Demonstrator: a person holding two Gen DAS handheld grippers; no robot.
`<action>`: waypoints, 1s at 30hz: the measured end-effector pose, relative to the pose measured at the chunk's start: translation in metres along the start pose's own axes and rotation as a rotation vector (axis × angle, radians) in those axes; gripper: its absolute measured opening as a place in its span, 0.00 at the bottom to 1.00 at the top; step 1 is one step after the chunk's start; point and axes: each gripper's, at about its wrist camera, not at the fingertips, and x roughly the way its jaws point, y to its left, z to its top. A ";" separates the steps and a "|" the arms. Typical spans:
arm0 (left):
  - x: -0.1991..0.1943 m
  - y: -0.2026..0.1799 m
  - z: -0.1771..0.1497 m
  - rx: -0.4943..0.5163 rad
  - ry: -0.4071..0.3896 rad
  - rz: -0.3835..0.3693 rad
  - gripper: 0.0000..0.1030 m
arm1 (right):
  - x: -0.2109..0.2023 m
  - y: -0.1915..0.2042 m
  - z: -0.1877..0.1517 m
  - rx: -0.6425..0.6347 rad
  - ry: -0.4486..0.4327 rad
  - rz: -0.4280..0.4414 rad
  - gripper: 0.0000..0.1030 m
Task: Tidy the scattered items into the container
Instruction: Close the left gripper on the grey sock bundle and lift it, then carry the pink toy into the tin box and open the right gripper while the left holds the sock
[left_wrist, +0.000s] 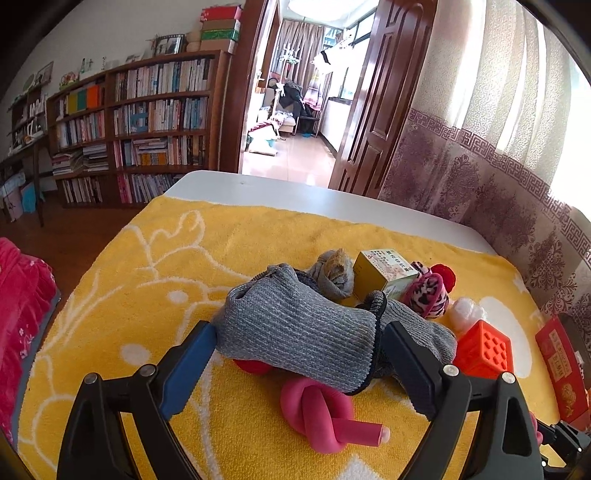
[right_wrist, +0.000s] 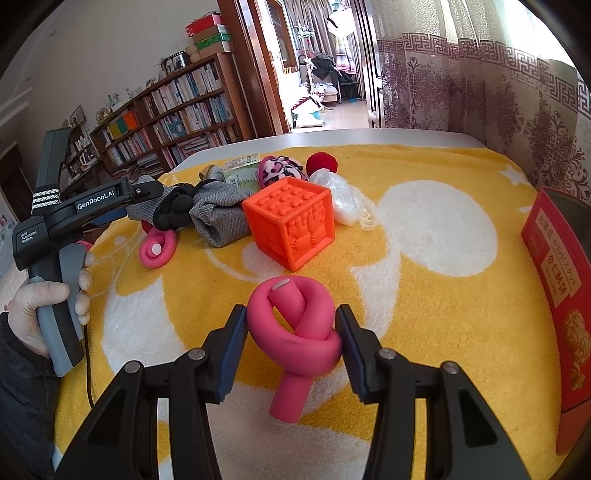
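The right gripper (right_wrist: 291, 332) pinches the pink knot (right_wrist: 295, 325), its pads pressed on both sides of the loop, just in front of the orange cube (right_wrist: 291, 225). The left gripper (left_wrist: 299, 354) is spread wide around the grey glove (left_wrist: 295, 328), left of the cube, and its pads do not seem to squeeze it. The red tin (right_wrist: 557, 280), probably the container, stands to the right of the cube. The knot is round and soft, so I think it could slip out while carried. The glove may drag a second pink knot (right_wrist: 157, 249) that lies under it.
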 end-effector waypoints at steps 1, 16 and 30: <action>0.002 0.000 0.000 0.000 0.006 -0.004 0.97 | 0.000 0.000 0.000 0.000 0.000 0.000 0.51; 0.005 0.012 -0.008 -0.074 0.028 -0.037 0.64 | -0.001 0.000 -0.002 -0.004 -0.012 -0.002 0.51; -0.043 0.007 -0.003 -0.115 -0.088 -0.119 0.62 | -0.006 -0.001 -0.001 0.003 -0.039 -0.007 0.51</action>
